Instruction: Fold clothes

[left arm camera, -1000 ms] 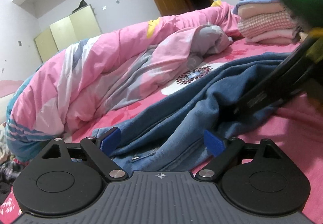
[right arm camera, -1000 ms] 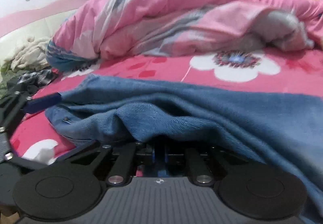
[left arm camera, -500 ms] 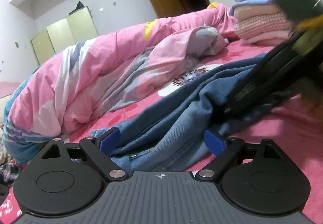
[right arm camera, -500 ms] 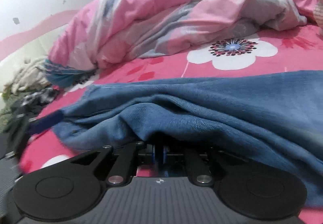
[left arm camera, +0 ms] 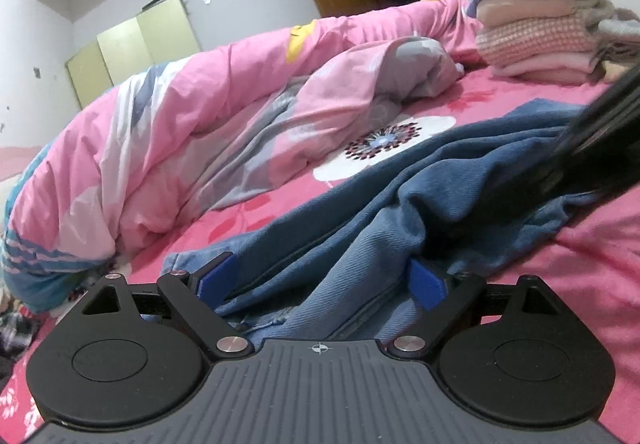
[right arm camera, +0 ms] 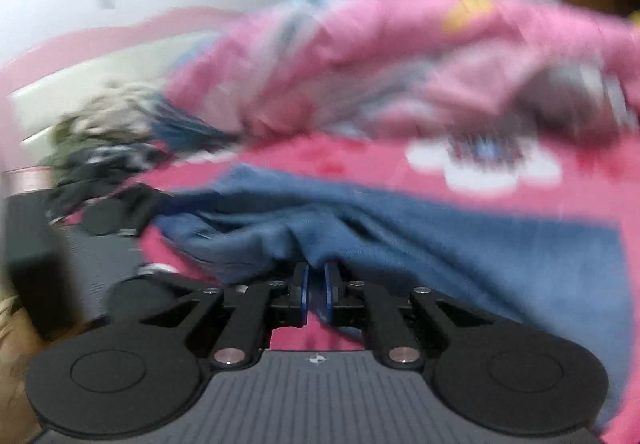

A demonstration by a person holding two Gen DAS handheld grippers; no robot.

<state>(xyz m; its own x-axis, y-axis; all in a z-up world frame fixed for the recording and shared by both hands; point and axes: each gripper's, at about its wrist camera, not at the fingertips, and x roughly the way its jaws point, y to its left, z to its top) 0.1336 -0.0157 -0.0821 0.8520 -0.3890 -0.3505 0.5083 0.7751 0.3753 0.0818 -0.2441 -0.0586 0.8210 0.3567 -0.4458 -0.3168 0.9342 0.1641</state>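
Blue fabric, the denim garment (left arm camera: pixel 360 244), is lying rumpled on the pink flowered bedsheet (left arm camera: pixel 580 284), in front of the bunched pink quilt (left arm camera: pixel 160 148) and well apart from the stack of folded clothes (left arm camera: pixel 536 28). The right gripper (right arm camera: pixel 316 296) is pinching an edge of it, its jaws pressed nearly together on the cloth. The left gripper (left arm camera: pixel 320 280) is sitting low with its jaws spread wide, a fold of denim lying between them unpressed. To fold well, the person is probably best off closing the left jaws on that near edge and keeping both corners level, so the cloth carries over flat. The garment is looking thick and heavily creased, paler on its twill face, darker on the brushed side.
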